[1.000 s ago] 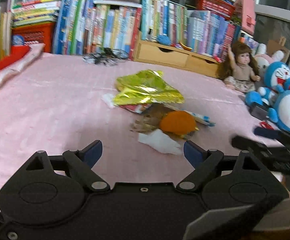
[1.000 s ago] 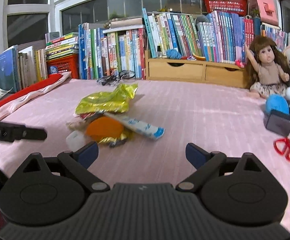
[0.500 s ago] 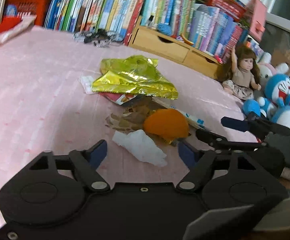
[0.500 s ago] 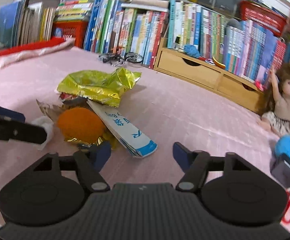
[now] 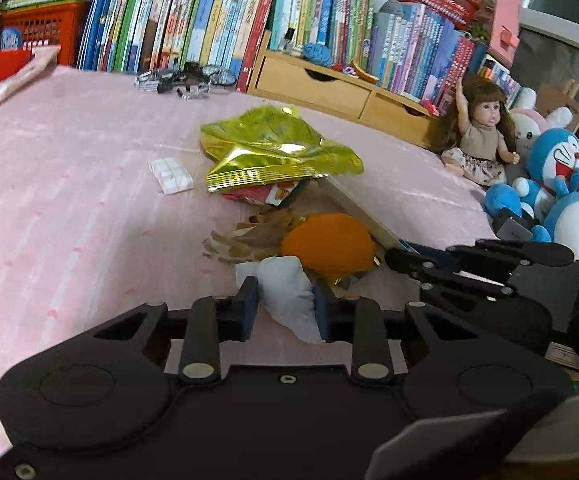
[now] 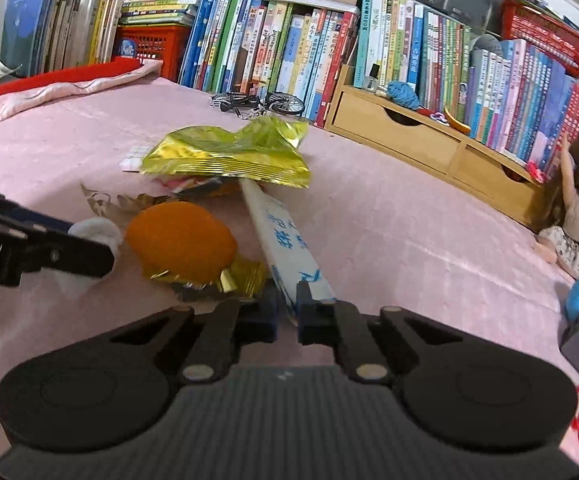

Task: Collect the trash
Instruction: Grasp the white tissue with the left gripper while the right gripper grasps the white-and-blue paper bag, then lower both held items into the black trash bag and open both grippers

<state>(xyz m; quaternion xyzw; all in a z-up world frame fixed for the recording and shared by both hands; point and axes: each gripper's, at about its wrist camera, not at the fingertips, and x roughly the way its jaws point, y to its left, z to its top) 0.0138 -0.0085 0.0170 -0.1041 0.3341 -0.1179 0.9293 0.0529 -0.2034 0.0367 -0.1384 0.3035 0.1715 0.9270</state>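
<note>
left gripper (image 5: 285,300) closing on the white tissue (image 5: 285,292) lying on the pink cover (image 5: 89,208) beside the orange peel (image 5: 327,244); right gripper (image 6: 287,308) pinches the white-blue wrapper (image 6: 285,240) end. lift both straight up, slowly (peel and gold foil (image 6: 241,276) may drag along). wrapper's far end hidden under the yellow bag (image 6: 229,156); no bin visible.

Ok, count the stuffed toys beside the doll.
3: a blue cat plush beside the doll, a second blue plush below it, a pink-eared white bunny behind. More may be hidden.
</note>
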